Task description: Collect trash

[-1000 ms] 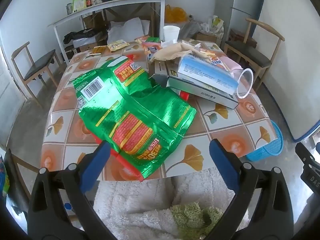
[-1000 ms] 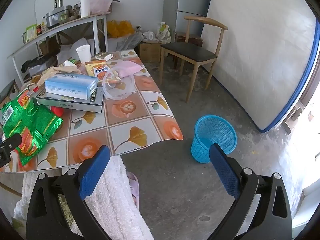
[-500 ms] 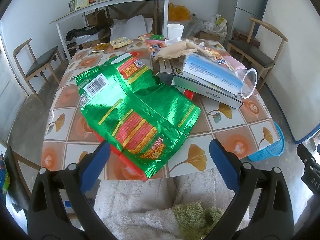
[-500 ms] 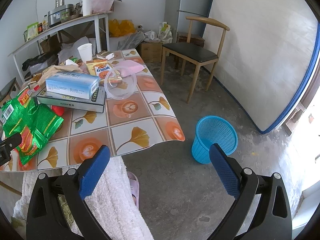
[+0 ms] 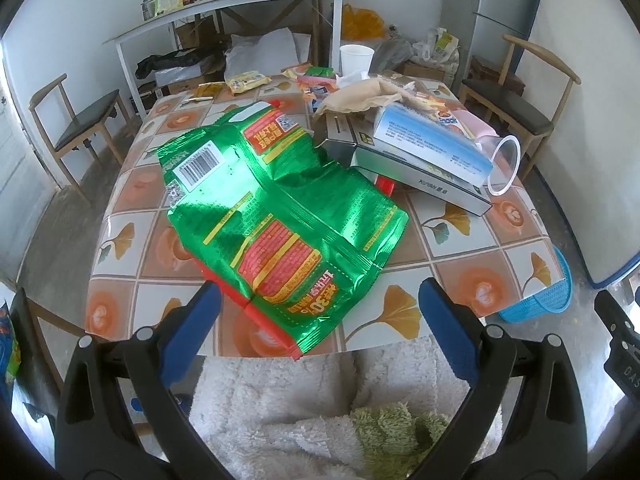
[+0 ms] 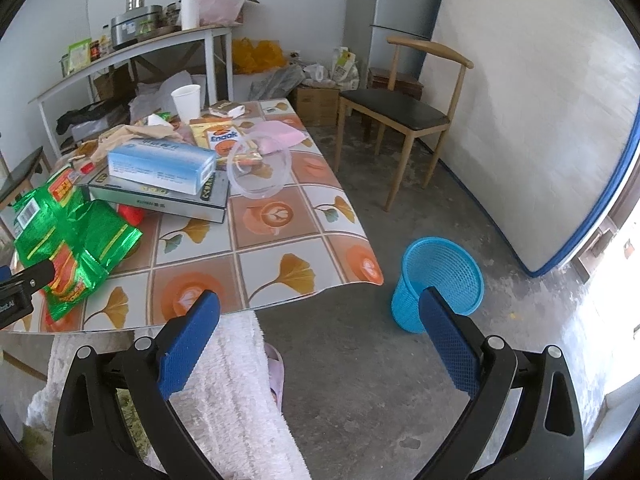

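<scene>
Green snack bag [image 5: 280,216] lying crumpled on the table [image 5: 460,240], long axis running from the barcode end at far left down toward the near edge, printed end just ahead of the left gripper [image 5: 318,312], fingers spread wide and empty. Right gripper [image 6: 320,320] likewise spread with nothing between, hanging past the table corner over bare floor. Blue basket [image 6: 440,276] upright on the floor, seemingly empty in the right view, only a sliver in the left; clear cup [image 6: 258,170] on its side beside stacked boxes [image 6: 160,184].
</scene>
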The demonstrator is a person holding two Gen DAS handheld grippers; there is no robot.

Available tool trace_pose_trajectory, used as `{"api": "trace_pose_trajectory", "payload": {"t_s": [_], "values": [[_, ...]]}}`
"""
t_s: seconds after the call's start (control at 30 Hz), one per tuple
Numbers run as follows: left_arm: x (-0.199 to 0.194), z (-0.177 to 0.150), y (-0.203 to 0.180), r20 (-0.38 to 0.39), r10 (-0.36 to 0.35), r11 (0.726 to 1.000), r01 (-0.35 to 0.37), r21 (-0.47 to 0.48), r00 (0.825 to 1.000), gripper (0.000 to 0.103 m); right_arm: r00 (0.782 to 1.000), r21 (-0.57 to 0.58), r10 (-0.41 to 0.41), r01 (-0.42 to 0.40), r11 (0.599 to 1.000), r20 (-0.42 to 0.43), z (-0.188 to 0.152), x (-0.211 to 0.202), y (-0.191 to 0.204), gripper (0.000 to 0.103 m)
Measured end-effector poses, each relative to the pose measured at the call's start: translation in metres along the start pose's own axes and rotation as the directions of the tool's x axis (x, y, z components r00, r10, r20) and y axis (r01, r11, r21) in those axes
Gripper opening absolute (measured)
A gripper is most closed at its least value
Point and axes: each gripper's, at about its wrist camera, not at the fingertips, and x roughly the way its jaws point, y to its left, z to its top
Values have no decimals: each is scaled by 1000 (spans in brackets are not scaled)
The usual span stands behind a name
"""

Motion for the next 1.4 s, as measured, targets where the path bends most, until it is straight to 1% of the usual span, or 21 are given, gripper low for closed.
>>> {"api": "trace_pose_trajectory", "payload": {"t_s": [0.17,0.4,0.87,1.13,1.4], "values": [[-2,1,7,7,15,1000,-15,-10,1000,94,1000,-20,8,-8,1000,6,2,-1,6,97],[-15,6,17,42,34,999,-33,-31,999,94,999,-35,14,-13,999,32,9,-10,11,97],[-29,3,22,66,41,999,-39,-32,997,94,999,-47,26,-24,999,48,8,-19,15,97],[-30,3,25,56,44,998,-42,-40,997,94,998,-54,37,-34,998,45,8,-17,19,97],[-17,2,28,18,29,999,-28,-42,999,95,998,-49,55,-53,997,39,9,-9,22,97]]}}
